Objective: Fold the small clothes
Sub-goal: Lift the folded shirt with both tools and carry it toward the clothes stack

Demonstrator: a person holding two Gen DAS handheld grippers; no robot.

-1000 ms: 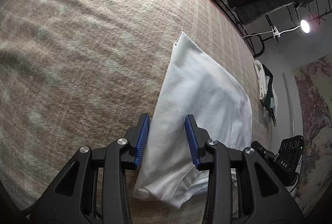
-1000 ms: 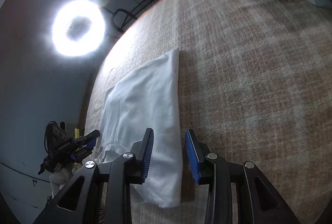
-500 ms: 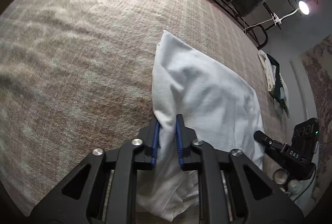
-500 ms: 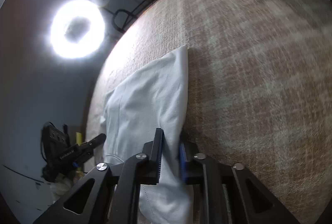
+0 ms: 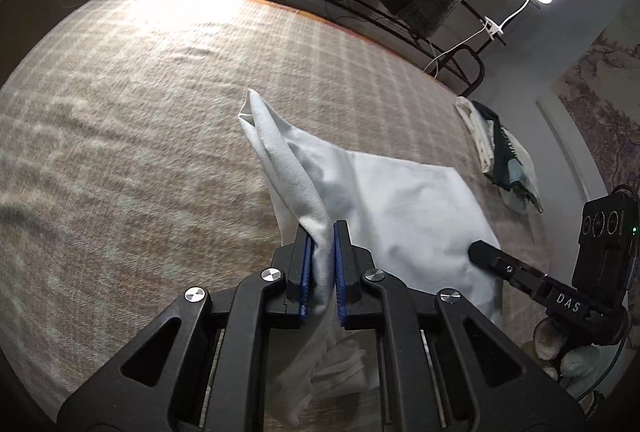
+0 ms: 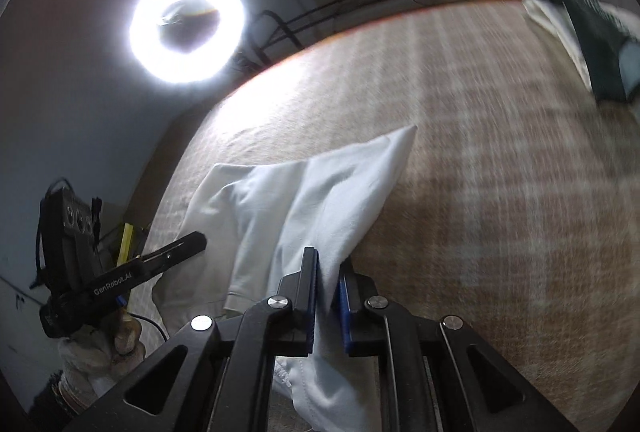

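Two grippers lifted the near edge of a white cloth (image 5: 404,207) off a plaid blanket (image 5: 132,135).
The left gripper (image 5: 320,268) and the right gripper (image 6: 328,292) each pinched the plain, softly creased fabric; uneven lifting could skew the fold, or the cloth could slip free.

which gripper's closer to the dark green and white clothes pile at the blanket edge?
Right. The right gripper clamps the white garment on the side toward the clothes pile; the left gripper clamps the far side.
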